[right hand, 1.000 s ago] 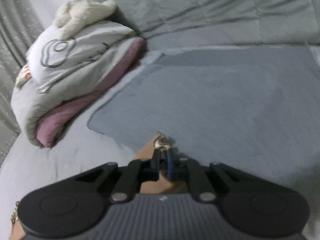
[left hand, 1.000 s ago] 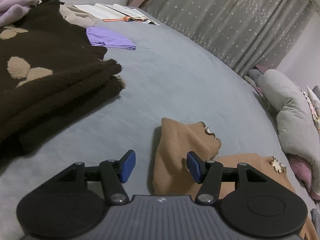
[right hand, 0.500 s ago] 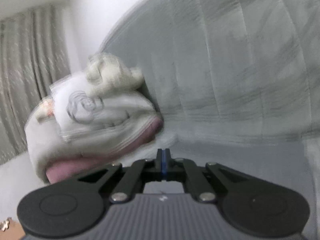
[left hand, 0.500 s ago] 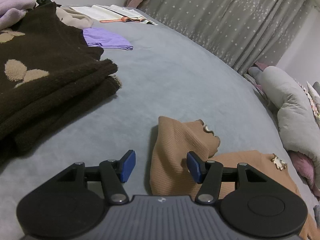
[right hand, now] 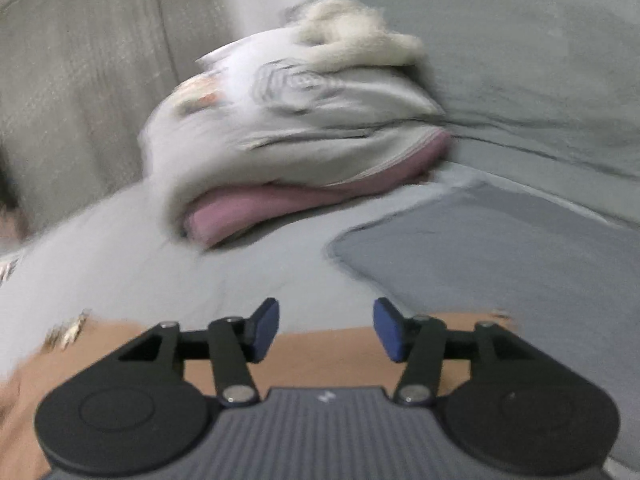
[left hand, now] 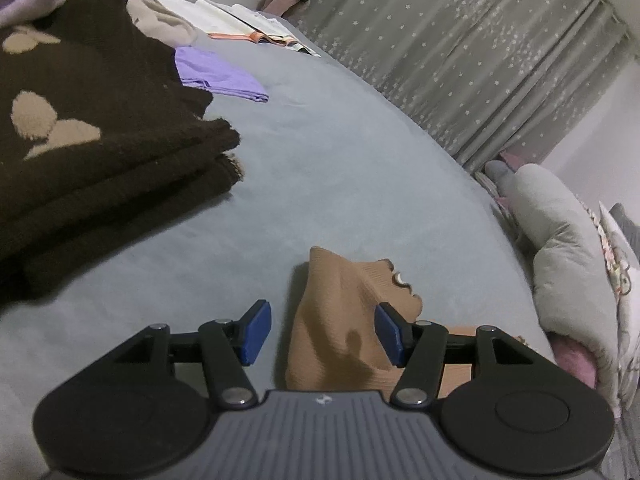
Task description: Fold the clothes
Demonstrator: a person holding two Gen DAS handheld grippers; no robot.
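Note:
A tan ribbed knit garment (left hand: 340,320) lies on the grey bed, one folded part with a scalloped edge rising between my left gripper's blue pads. My left gripper (left hand: 322,334) is open just over this part, touching nothing that I can see. In the right wrist view the same tan garment (right hand: 324,350) lies flat under my right gripper (right hand: 326,330), which is open with nothing between its fingers. A pale trim piece (right hand: 66,330) shows at the garment's left edge. That view is blurred by motion.
A folded dark brown sweater (left hand: 80,140) with beige shapes lies at the left, a purple garment (left hand: 218,76) beyond it. Pillows (right hand: 304,128) are stacked by the headboard, over a darker grey blanket (right hand: 500,264). A grey starred curtain (left hand: 460,52) hangs behind the bed.
My right gripper let go of the tan garment's corner, swung up, then came back down over the garment with its jaws open. The left gripper stayed open and edged slightly forward.

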